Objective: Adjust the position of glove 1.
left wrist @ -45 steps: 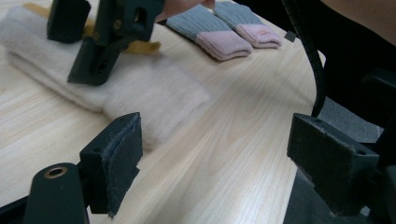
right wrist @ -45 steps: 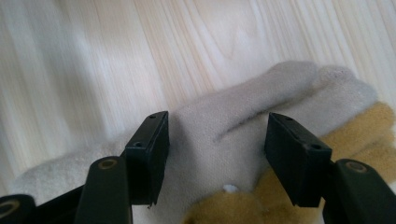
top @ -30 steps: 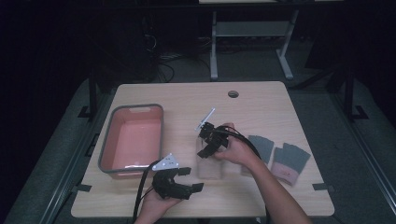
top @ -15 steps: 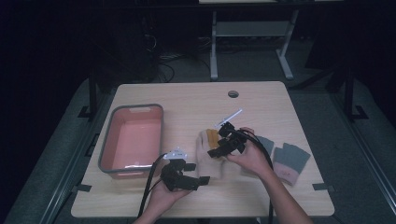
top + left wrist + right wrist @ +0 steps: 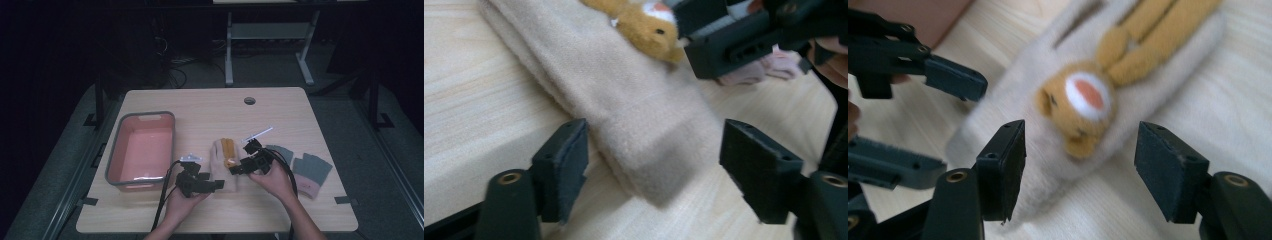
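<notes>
My left gripper (image 5: 654,170) and right gripper (image 5: 1080,170) both gape, straddling the beige sock (image 5: 624,110) ahead; nothing grabbed, bin (image 5: 116,150) empty.

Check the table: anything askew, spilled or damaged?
Nothing stands out. The beige sock lies flat between both open grippers, left and right; the bin sits upright, and grey socks lie right.

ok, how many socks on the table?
3: a beige sock with an orange animal face between the two grippers, and two grey-and-pink socks right of it. More may be hidden.
</notes>
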Demonstrator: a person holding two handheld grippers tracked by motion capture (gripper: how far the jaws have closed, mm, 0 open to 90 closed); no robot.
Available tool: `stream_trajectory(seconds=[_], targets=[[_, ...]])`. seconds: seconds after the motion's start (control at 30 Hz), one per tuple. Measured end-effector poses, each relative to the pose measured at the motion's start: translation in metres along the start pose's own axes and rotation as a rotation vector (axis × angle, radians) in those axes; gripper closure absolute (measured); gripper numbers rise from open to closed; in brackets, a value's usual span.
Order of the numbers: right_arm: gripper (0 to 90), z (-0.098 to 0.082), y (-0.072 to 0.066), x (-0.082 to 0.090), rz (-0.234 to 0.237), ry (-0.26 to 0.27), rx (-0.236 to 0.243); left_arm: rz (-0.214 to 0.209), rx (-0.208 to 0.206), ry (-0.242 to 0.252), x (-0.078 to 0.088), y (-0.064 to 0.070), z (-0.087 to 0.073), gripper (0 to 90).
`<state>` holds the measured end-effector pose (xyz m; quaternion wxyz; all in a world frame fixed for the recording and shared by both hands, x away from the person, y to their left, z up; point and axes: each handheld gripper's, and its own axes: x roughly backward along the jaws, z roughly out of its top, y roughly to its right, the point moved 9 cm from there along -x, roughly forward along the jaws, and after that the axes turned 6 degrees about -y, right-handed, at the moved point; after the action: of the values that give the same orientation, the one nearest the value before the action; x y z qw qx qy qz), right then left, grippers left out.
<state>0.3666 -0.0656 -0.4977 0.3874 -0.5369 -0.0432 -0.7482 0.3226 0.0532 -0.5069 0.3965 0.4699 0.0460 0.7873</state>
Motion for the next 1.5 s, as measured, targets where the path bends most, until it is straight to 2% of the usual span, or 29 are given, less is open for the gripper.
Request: stream_trajectory(seconds=[0.1,0.17,0.33,0.43,0.47,0.5,0.7,0.77,0.97,1.1,1.27,1.3,1.37,1.5], targets=[[40.9,-0.002,0.003,-0.003,0.002,0.026,-0.024,0.005,0.02,-0.018,-0.004,-0.003,0.0,32.6],[42.1,-0.004,0.004,-0.006,0.016,0.038,-0.069,0.0,0.028,-0.032,-0.007,-0.004,-0.001,34.5],[44.6,-0.009,0.007,-0.011,0.042,0.056,-0.138,0.007,0.015,-0.07,-0.014,-0.007,-0.003,42.4],[45.6,-0.011,0.008,-0.016,0.052,0.056,-0.17,0.003,0.022,-0.088,-0.016,-0.008,-0.003,45.6],[45.9,-0.011,0.009,-0.017,0.056,0.061,-0.181,0.005,0.01,-0.091,-0.016,-0.009,-0.003,46.2],[46.2,-0.011,0.01,-0.018,0.06,0.067,-0.182,0.001,0.017,-0.095,-0.017,-0.009,-0.003,46.7],[45.8,-0.01,0.011,-0.024,0.076,0.063,-0.213,-0.015,0.007,-0.121,-0.017,-0.009,-0.003,49.5],[46.8,-0.01,0.01,-0.025,0.08,0.07,-0.209,-0.017,-0.003,-0.138,-0.018,-0.009,-0.002,51.0],[55.1,-0.008,0.005,-0.029,0.103,0.077,-0.225,-0.046,-0.003,-0.162,-0.019,-0.01,-0.001,56.4],[65.8,-0.009,0.004,-0.033,0.155,0.106,-0.257,-0.078,0.019,-0.168,-0.021,-0.011,0.0,59.0],[75.1,-0.009,0.004,-0.036,0.172,0.111,-0.289,-0.118,0.058,-0.165,-0.023,-0.013,0.003,62.1],[76.4,-0.009,0.003,-0.036,0.19,0.104,-0.315,-0.129,0.07,-0.159,-0.023,-0.013,0.004,62.5],[79.1,-0.008,0.004,-0.037,0.211,0.108,-0.335,-0.143,0.095,-0.16,-0.023,-0.014,0.004,63.6],[81.6,-0.007,0.005,-0.034,0.223,0.114,-0.341,-0.161,0.109,-0.15,-0.023,-0.013,0.006,65.5]])
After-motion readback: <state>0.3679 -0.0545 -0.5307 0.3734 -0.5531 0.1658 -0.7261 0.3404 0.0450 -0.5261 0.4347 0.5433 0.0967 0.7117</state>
